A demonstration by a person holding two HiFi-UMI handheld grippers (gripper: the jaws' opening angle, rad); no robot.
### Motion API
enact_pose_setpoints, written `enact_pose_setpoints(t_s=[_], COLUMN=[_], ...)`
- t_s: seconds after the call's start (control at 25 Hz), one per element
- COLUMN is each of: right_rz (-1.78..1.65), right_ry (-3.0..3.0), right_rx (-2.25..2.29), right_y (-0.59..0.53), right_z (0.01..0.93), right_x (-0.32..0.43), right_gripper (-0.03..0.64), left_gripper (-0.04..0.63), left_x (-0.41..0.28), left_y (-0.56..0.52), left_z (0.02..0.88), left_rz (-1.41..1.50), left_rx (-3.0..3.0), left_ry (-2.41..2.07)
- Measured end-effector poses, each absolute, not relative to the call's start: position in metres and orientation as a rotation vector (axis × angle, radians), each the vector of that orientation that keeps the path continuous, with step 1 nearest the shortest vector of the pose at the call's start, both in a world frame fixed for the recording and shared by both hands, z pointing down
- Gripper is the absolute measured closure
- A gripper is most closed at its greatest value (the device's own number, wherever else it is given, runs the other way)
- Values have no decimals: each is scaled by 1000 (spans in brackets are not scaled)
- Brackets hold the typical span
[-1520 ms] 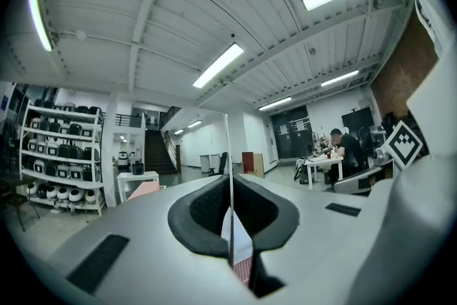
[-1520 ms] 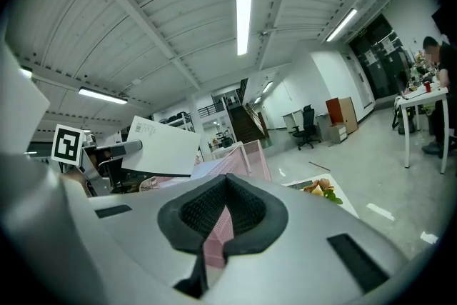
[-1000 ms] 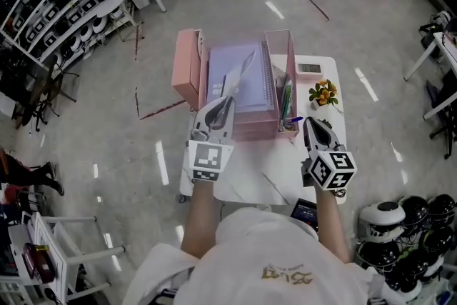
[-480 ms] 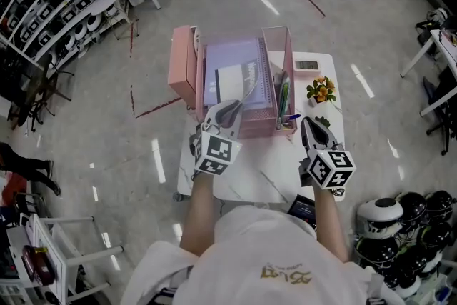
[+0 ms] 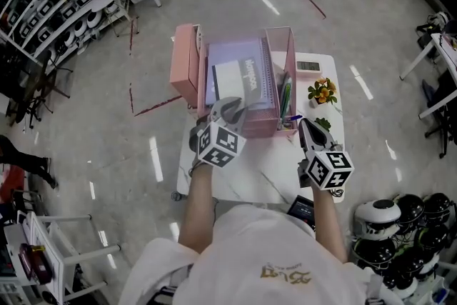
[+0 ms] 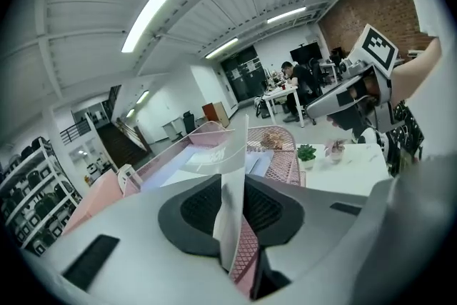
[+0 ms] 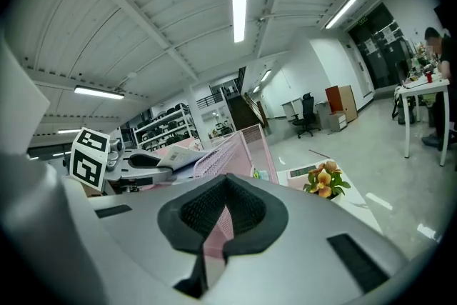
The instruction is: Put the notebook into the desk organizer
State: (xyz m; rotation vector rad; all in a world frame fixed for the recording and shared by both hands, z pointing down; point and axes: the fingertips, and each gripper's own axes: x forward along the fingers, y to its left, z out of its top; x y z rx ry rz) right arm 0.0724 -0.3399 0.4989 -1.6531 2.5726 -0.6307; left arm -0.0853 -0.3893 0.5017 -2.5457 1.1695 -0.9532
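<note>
A white-covered notebook [image 5: 235,78] lies flat in the wide middle tray of the pink mesh desk organizer [image 5: 280,39], on top of a purple pad. My left gripper [image 5: 230,107] is at the tray's near edge. Its jaws are opening, and the notebook's thin near edge [image 6: 232,189] still stands between the pads with a gap on one side. In the left gripper view the pink organizer [image 6: 282,161] lies beyond the jaws. My right gripper [image 5: 305,123] hovers shut and empty over the table, at the organizer's front right corner [image 7: 228,146].
The organizer stands on a small white table [image 5: 250,175]. Pens [image 5: 285,93] fill its narrow right compartment. A potted plant with orange flowers [image 5: 323,92] and a small white clock [image 5: 309,68] sit to the right. A dark device [image 5: 305,211] lies at the table's near edge.
The notebook has dropped from a tilted, lifted pose to flat in the tray. My left gripper came lower and nearer with it. The right gripper has barely moved.
</note>
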Motion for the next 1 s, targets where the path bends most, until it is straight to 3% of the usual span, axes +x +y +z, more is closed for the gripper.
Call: enact_pose_setpoints(t_s=[0.16, 0.32, 0.64, 0.8, 1.0], right_rz=[-617, -605, -607, -612, -598], right_ry=[2581, 2589, 2601, 2601, 2607], right_rx=[-1653, -1640, -1630, -1637, -1648], right_y=[-340, -342, -342, -342, -338], right_z=[496, 495, 494, 495, 493], right_x=[72, 70, 63, 62, 61], right_gripper=[607, 607, 607, 607, 607], left_gripper=[484, 362, 322, 267, 263], left_x=[-85, -80, -75, -73, -79], left_y=[-387, -381, -377, -378, -379], left_z=[505, 517, 518, 515, 495], left_rz=[-998, -1104, -1091, -1070, -902], left_rx=[-2597, -2637, -2714, -2730, -2741], left_ry=[1101, 961, 882, 870, 985])
